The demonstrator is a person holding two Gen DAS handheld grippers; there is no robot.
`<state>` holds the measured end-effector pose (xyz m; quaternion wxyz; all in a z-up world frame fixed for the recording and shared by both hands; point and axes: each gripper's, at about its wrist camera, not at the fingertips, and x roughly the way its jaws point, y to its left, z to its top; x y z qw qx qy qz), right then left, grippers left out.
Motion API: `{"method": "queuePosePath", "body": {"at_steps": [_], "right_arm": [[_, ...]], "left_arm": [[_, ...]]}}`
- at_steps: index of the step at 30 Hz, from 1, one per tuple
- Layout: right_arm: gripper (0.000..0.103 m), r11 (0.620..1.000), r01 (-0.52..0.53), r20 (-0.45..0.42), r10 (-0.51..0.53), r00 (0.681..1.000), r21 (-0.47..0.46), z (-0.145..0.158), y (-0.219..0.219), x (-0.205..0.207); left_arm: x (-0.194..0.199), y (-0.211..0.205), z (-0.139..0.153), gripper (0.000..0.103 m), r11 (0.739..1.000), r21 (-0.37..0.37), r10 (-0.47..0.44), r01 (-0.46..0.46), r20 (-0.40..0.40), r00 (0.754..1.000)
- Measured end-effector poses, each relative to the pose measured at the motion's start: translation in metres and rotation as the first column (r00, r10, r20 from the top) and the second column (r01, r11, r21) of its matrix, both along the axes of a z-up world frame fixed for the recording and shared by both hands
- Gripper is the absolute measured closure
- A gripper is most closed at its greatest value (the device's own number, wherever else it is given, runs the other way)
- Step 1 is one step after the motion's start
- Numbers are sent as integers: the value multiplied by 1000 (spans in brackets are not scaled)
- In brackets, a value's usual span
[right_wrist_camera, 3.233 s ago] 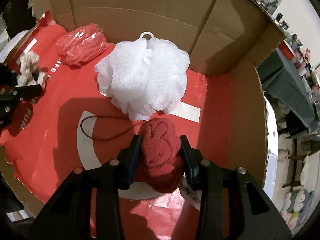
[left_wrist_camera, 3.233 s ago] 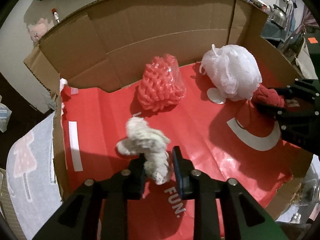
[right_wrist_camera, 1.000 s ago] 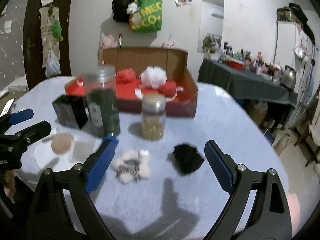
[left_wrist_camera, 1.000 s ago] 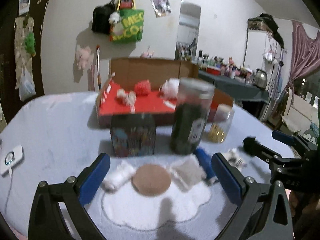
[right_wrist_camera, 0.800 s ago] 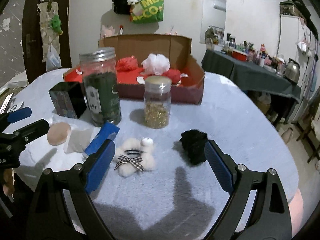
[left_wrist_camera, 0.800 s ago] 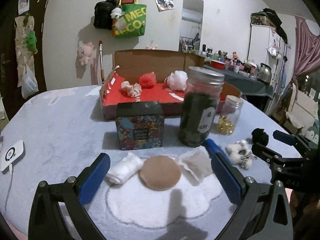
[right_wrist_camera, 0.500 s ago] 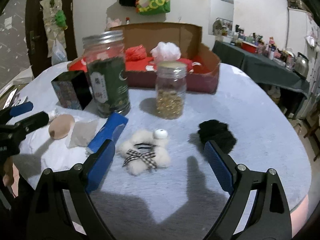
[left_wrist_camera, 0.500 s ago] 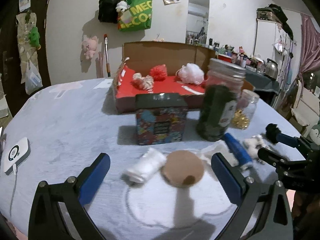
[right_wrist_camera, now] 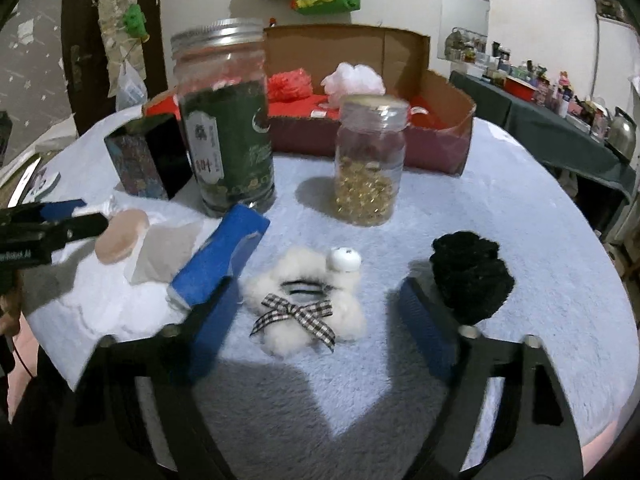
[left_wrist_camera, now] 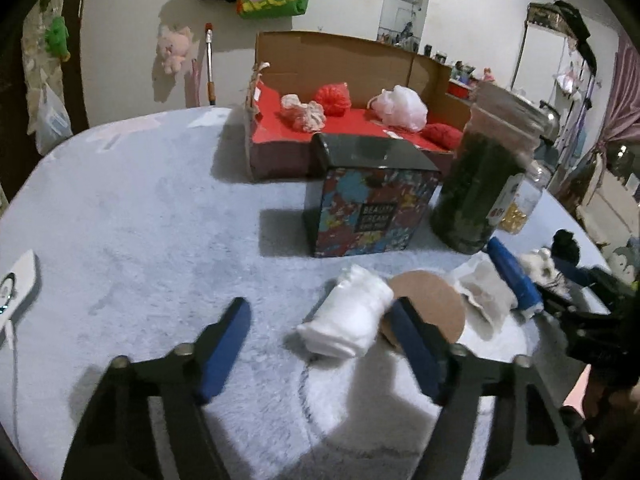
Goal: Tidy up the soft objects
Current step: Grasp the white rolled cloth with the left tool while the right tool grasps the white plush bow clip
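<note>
My left gripper point(left_wrist_camera: 318, 308) hovers low over the table with its jaws closing. A white rolled cloth point(left_wrist_camera: 348, 320) lies between them, against the right finger and far from the left one. My right gripper point(right_wrist_camera: 316, 286) is also closing. A fluffy white scrunchie with a checked bow point(right_wrist_camera: 308, 296) lies between its fingers, and neither pad presses it. A black scrunchie point(right_wrist_camera: 468, 276) sits just right of that gripper. At the back, the cardboard box point(left_wrist_camera: 344, 56) with a red floor holds a cream yarn bundle point(left_wrist_camera: 302, 112), a red mesh ball point(left_wrist_camera: 332, 98) and a white loofah point(left_wrist_camera: 398, 108).
A patterned tin point(left_wrist_camera: 368, 200), a tall green jar point(right_wrist_camera: 228, 136) and a small jar of gold beads point(right_wrist_camera: 368, 160) stand between me and the box. A beige round puff point(left_wrist_camera: 432, 308), a grey pad point(left_wrist_camera: 484, 292) and a blue pack point(right_wrist_camera: 220, 252) lie on a white mat. A white device point(left_wrist_camera: 16, 284) sits at far left.
Both grippers have sunk toward the table and tilted down, and their jaws have narrowed. The white roll and the fluffy scrunchie now lie between the fingers. Earlier each released its item into the box.
</note>
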<state>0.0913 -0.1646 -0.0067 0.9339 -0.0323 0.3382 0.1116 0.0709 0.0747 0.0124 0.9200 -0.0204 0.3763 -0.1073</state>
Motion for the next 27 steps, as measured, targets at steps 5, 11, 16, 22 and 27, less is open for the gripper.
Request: {"method": "queuePosePath", "body": {"at_steps": [5, 11, 16, 22, 27], "right_arm": [[51, 999, -37, 30, 35, 999, 39, 3, -2, -6], [51, 996, -46, 58, 42, 997, 79, 12, -5, -12], [51, 993, -62, 64, 55, 996, 97, 19, -4, -10], [51, 990, -84, 63, 77, 995, 116, 23, 0, -7], [51, 985, -106, 70, 97, 993, 134, 28, 2, -3]], "left_arm": [[-2, -3, 3, 85, 998, -49, -42, 42, 2, 999], [-17, -16, 21, 86, 995, -59, -73, 78, 82, 994], [-18, -39, 28, 86, 984, -86, -147, 155, 93, 985], [-15, -69, 24, 86, 970, -97, -217, 224, 83, 973], [-13, -84, 25, 86, 960, -103, -251, 259, 84, 964]]}}
